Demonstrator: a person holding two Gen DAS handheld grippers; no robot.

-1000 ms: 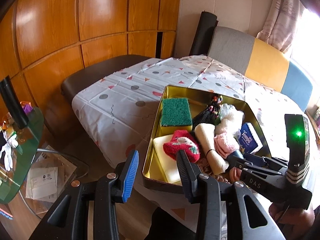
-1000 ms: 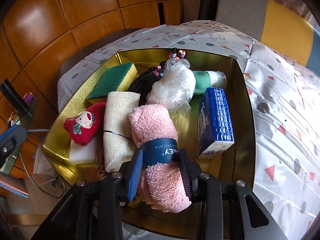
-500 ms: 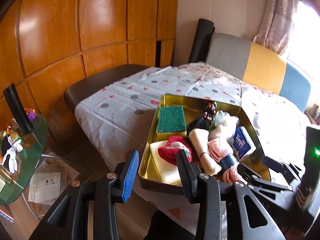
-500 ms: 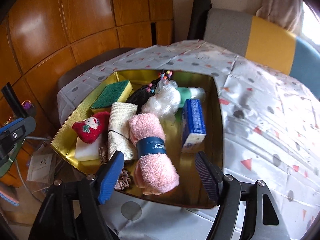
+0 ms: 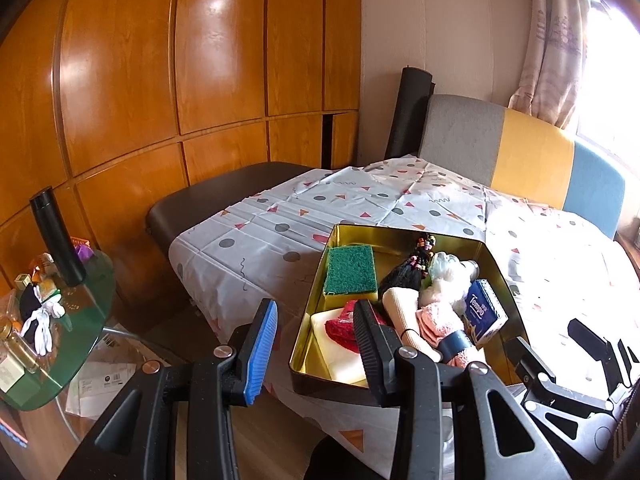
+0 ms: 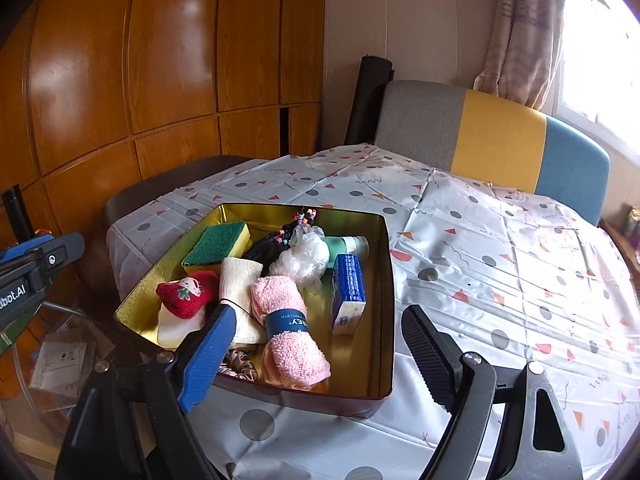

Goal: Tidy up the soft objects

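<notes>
A gold tin tray (image 6: 382, 280) (image 5: 496, 256) sits on the table's near corner. It holds a rolled pink towel (image 6: 290, 336) with a blue band, a cream cloth roll (image 6: 240, 280), a red sock (image 6: 186, 294), a green-and-yellow sponge (image 6: 216, 242) (image 5: 350, 270), a white foam block (image 6: 174, 330), a white mesh puff (image 6: 304, 258), a blue tissue pack (image 6: 348, 292) and a black beaded bundle (image 6: 272, 240). My right gripper (image 6: 316, 352) is open and empty, above the tray's near edge. My left gripper (image 5: 316, 340) is open and empty, beside the tray's left corner.
A patterned white cloth (image 6: 500, 264) covers the table. A grey, yellow and blue chair back (image 6: 496, 140) stands behind it, with a dark bench (image 5: 224, 196) and wood panelling to the left. A green glass side table (image 5: 48, 332) with bottles stands at the far left.
My right gripper let go of the pink towel, opened wide and drew back and up from the tray. The left gripper also rose and drew back, still open.
</notes>
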